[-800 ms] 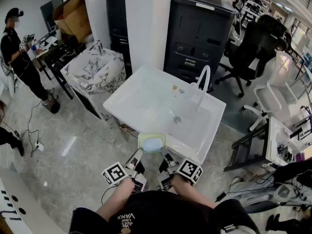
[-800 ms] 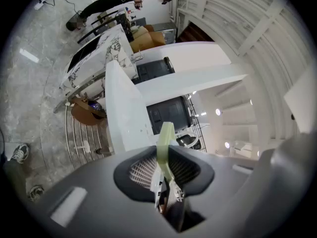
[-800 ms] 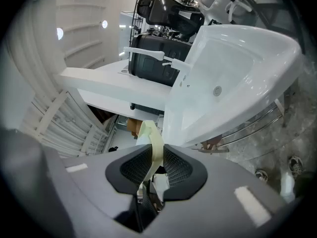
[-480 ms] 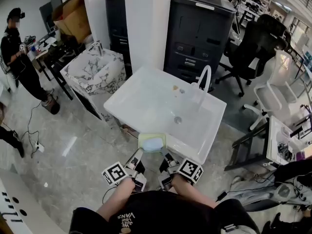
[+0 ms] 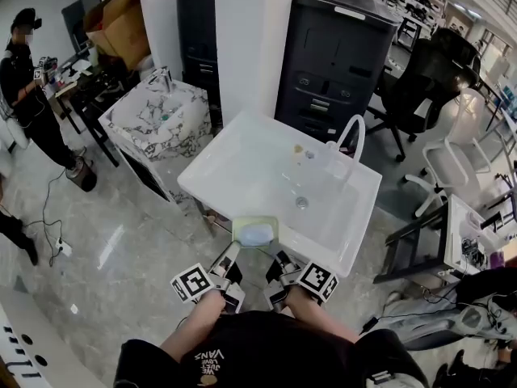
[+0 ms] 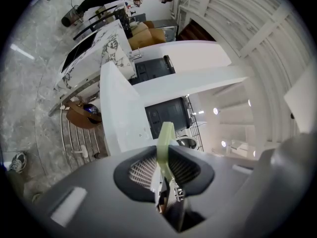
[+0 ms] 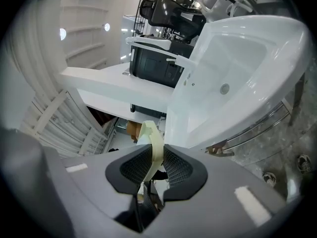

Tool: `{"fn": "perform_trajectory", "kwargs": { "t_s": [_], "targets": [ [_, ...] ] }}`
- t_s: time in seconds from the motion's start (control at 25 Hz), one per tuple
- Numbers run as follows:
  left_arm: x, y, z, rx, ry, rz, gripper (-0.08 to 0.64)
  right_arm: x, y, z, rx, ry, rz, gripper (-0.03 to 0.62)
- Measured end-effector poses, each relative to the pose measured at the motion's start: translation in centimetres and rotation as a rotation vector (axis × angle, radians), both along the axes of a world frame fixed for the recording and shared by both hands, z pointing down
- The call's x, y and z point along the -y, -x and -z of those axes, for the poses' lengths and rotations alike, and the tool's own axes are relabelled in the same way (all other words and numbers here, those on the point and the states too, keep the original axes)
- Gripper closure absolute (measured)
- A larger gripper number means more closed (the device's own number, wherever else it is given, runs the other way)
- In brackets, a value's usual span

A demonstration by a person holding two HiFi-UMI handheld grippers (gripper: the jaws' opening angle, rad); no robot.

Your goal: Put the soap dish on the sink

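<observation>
A pale green soap dish (image 5: 256,232) with a light blue soap in it hangs at the near edge of the white sink (image 5: 242,164). My left gripper (image 5: 235,253) is shut on the dish's near left rim, and my right gripper (image 5: 275,256) is shut on its near right rim. In the left gripper view the dish's thin green edge (image 6: 165,144) stands between the ribbed pads. The right gripper view shows the same edge (image 7: 153,148) pinched between its pads, with the sink basin (image 7: 237,78) beyond. A white faucet (image 5: 350,138) rises at the sink's far side.
A marble-patterned sink (image 5: 153,118) stands to the left, a dark cabinet (image 5: 339,51) behind the white sink, and office chairs (image 5: 436,79) at the right. A person (image 5: 28,95) stands at far left. Cables lie on the tiled floor (image 5: 105,241).
The dish and both grippers keep the same hold. The whole scene has shifted slightly right and down in the head view.
</observation>
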State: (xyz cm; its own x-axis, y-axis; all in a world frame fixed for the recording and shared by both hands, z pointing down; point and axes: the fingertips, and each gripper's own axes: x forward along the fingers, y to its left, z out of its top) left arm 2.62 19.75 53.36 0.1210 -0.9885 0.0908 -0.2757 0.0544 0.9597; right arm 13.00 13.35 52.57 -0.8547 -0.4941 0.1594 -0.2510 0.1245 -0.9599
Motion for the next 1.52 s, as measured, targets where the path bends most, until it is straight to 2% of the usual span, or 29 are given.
{"fn": "perform_trajectory", "kwargs": {
  "t_s": [0.32, 0.56, 0.96, 1.08, 1.2, 1.52],
  "targets": [
    [1.1, 5.6, 0.3, 0.030, -0.022, -0.067, 0.436, 0.2, 5.2, 0.0, 0.021, 0.005, -0.064, 0.520],
    [1.9, 8.0, -0.2, 0.031, -0.020, -0.122, 0.436, 0.7, 7.4, -0.7, 0.019, 0.007, -0.108, 0.520],
    [5.6, 9.3, -0.7, 0.015, -0.005, -0.112, 0.436, 4.4, 8.8, -1.1, 0.002, 0.025, -0.096, 0.520],
    [7.5, 9.8, -1.0, 0.010, 0.020, -0.097, 0.436, 6.7, 9.3, -1.1, 0.000, 0.024, -0.082, 0.520],
    [10.4, 9.9, -0.6, 0.023, -0.004, -0.102, 0.436, 9.4, 9.5, -1.0, 0.005, 0.020, -0.078, 0.520],
    [16.4, 9.7, -0.2, 0.042, -0.007, -0.084, 0.436, 15.7, 9.5, -0.7, 0.016, 0.012, -0.053, 0.520]
  ]
}}
